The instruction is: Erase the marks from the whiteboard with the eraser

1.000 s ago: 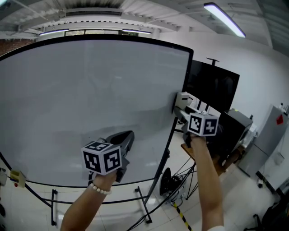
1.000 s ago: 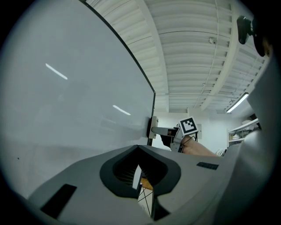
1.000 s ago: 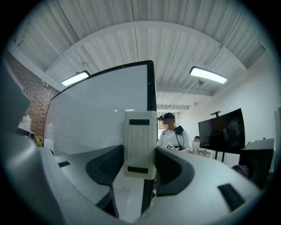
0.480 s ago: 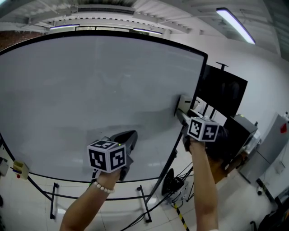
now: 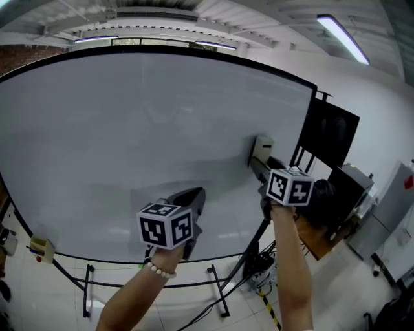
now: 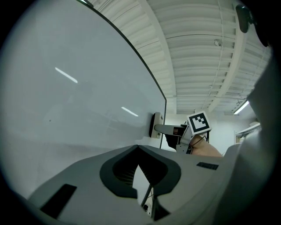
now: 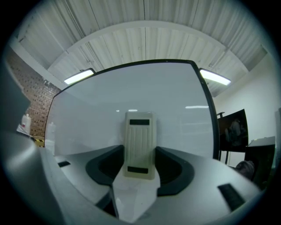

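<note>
Right tongs point(image 7: 139, 165) pinch a cream, ribbed eraser point(image 7: 139, 140) against the seemingly clean whiteboard point(image 5: 142, 129); left tongs point(image 6: 138, 149) pressed together, empty.

A big black screen point(image 5: 333, 132) stands by the white wall point(image 5: 381, 110). High above the screen, a long light point(image 5: 343, 39) shines on the ribbed ceiling point(image 5: 220, 13). Below the screen is a brown table point(image 5: 320, 239). Right of the screen is a grey cabinet point(image 5: 388, 207). Far down to the screen's left, the floor point(image 5: 58, 304) has white tiles.
</note>
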`<state>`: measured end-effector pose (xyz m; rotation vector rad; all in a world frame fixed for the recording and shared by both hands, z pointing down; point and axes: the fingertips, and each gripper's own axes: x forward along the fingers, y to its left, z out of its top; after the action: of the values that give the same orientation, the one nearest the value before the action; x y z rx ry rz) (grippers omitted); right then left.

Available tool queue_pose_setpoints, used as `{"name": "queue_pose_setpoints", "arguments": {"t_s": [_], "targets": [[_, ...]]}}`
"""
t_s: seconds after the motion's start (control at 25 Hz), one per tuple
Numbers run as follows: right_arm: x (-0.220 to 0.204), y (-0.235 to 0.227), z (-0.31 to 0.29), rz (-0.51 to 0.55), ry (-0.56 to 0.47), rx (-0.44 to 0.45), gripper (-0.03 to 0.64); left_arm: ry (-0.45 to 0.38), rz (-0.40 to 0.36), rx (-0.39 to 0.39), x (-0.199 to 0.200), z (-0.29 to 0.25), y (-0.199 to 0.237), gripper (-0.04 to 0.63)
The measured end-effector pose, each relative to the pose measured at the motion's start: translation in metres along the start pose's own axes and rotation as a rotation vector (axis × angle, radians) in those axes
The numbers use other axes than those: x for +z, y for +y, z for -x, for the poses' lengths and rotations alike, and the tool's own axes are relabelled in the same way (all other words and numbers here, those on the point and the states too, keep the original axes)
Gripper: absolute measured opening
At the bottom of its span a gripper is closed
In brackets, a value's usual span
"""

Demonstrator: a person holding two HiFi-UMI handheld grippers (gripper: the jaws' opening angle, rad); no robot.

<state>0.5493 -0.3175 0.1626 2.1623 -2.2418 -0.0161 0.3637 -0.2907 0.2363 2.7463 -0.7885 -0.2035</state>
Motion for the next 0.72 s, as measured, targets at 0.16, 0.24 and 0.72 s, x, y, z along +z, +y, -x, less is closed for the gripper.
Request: {"name": "queue_pose_setpoints", "arguments": {"t_s": [0.16, 0.24, 0.72], "targets": [[0.003, 0.037, -0.008, -0.005, 0.002, -0.016, 0.250, 0.002, 0.007, -0.003, 0.011, 0.023, 0.027, -0.012], [0.004, 0.058, -0.010, -0.007, -0.001, -0.022, 0.250, -0.006, 0.016, -0.007, 0.018, 0.038, 0.041, -0.012], [0.010, 0.181, -0.030, 0.008, 0.008, -0.112, 0.250, 0.008, 0.010, -0.069, 0.055, 0.116, 0.110, -0.012]]}}
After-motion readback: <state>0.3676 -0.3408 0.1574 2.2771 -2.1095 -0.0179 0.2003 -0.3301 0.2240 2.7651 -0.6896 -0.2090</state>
